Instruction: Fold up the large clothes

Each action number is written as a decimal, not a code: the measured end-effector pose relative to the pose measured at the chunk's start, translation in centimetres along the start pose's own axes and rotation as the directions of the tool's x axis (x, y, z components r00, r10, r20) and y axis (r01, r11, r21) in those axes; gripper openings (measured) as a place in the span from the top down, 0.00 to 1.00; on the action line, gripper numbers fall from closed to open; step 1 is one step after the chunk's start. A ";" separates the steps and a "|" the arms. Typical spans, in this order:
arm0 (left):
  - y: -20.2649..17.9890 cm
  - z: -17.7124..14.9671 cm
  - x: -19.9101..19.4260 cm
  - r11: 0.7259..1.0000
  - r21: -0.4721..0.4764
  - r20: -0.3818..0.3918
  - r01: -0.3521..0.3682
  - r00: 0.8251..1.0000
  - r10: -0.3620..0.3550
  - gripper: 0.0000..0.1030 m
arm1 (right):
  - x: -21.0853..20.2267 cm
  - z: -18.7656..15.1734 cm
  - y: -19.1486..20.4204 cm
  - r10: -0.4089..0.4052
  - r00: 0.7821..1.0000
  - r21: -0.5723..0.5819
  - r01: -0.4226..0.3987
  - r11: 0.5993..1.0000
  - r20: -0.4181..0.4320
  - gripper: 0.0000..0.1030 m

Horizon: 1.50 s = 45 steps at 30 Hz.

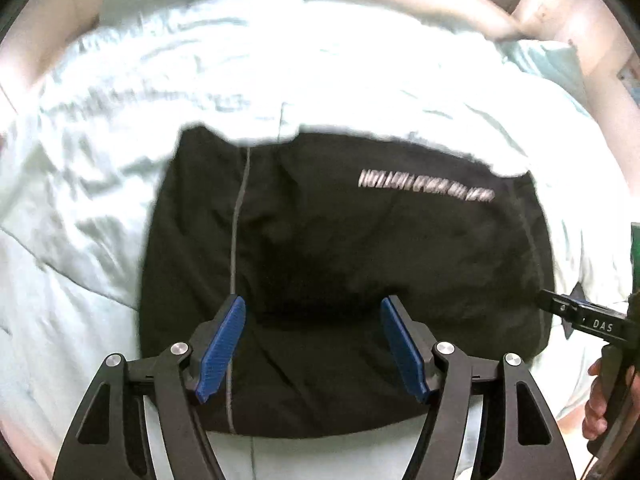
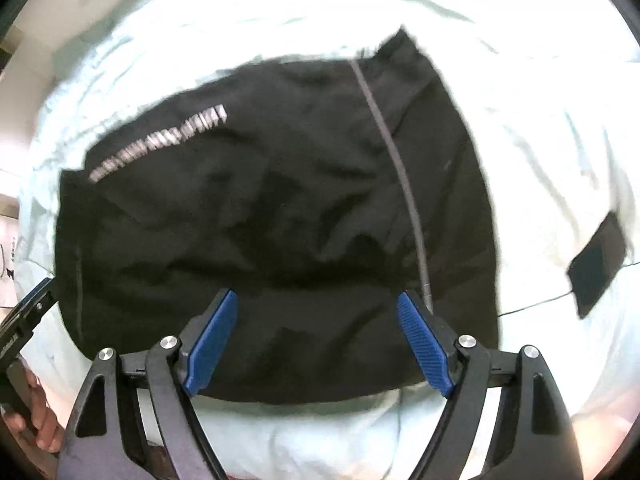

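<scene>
Folded black garment (image 1: 340, 264) lying on a pale bed sheet (image 1: 80, 200), directly below and ahead of both tools. Left hand-held gripper (image 1: 312, 344) and right hand-held gripper (image 2: 316, 344) hang above it, jaws spread wide, nothing between them.

White "DAS" on the right gripper (image 1: 576, 314); pale lettering on the black garment (image 1: 340, 248) blurred, unreadable.

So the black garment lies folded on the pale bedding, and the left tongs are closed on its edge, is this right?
Not quite. The black garment does lie folded on the pale bedding, but the left tongs are open, with nothing pinched between the blue pads. The left wrist view shows this.
</scene>
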<state>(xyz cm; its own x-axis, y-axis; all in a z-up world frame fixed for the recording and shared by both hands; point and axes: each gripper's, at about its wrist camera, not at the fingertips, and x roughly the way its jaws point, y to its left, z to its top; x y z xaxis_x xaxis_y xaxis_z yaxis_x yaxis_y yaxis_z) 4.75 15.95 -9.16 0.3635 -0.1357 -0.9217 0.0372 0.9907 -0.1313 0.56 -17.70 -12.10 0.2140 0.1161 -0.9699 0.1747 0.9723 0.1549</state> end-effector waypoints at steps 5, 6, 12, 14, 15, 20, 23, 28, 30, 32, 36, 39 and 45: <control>-1.8 0.9 -7.3 0.996 0.002 0.138 -0.084 0.987 0.083 0.30 | -7.6 1.6 2.4 0.005 0.991 -0.046 0.001 0.999 0.137 0.18; -1.9 1.0 -8.6 0.996 -0.001 0.159 -0.090 0.983 0.089 0.30 | -9.3 2.1 3.1 0.010 0.986 -0.057 0.000 0.998 0.167 0.18; -4.2 2.0 -14.7 0.992 0.002 0.269 -0.125 0.956 0.120 0.30 | -16.5 1.9 5.7 0.021 0.956 -0.108 0.011 0.994 0.293 0.18; -4.9 2.2 -16.7 0.991 0.013 0.295 -0.134 0.947 0.125 0.30 | -18.0 1.6 6.1 0.017 0.948 -0.126 0.024 0.992 0.319 0.18; -5.3 2.1 -17.2 0.991 0.016 0.306 -0.133 0.944 0.122 0.30 | -18.9 1.3 6.5 0.012 0.942 -0.136 0.036 0.990 0.335 0.18; -6.3 2.0 -20.3 0.994 0.018 0.359 -0.109 0.928 0.095 0.30 | -20.2 0.2 8.4 0.010 0.930 -0.180 0.061 0.982 0.368 0.17; -6.7 1.7 -21.3 0.994 0.021 0.374 -0.110 0.922 0.094 0.30 | -20.7 -0.3 9.4 -0.004 0.921 -0.199 0.089 0.976 0.390 0.17; -6.9 1.5 -20.8 0.994 0.027 0.348 -0.109 0.933 0.093 0.30 | -20.6 -0.6 9.8 -0.005 0.926 -0.199 0.087 0.976 0.376 0.17; -6.9 1.5 -20.4 0.994 0.030 0.336 -0.102 0.938 0.086 0.30 | -20.3 -0.6 9.5 0.026 0.938 -0.190 0.043 0.981 0.345 0.17; -7.0 1.4 -19.8 0.994 0.033 0.319 -0.106 0.944 0.090 0.30 | -19.9 -0.7 9.4 0.021 0.942 -0.181 0.042 0.983 0.334 0.17; -7.3 1.2 -19.4 0.993 0.042 0.307 -0.108 0.948 0.090 0.30 | -19.2 -0.8 9.2 0.000 0.945 -0.172 0.059 0.983 0.326 0.17; -7.4 1.1 -19.1 0.992 0.047 0.302 -0.120 0.948 0.101 0.30 | -19.0 -0.8 9.0 0.006 0.948 -0.163 0.049 0.985 0.318 0.17; -7.6 1.0 -18.2 0.991 0.051 0.280 -0.127 0.954 0.108 0.30 | -18.6 -0.9 8.8 0.005 0.952 -0.175 0.051 0.983 0.306 0.17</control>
<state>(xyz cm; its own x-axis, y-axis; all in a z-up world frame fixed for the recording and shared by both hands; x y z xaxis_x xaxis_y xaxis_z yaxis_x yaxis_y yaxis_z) -1.22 10.90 9.03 0.6117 -0.0187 -0.7908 0.0378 0.9993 0.0056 -2.77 -11.11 7.10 0.4988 0.0536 -0.8651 0.0142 0.9974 0.0700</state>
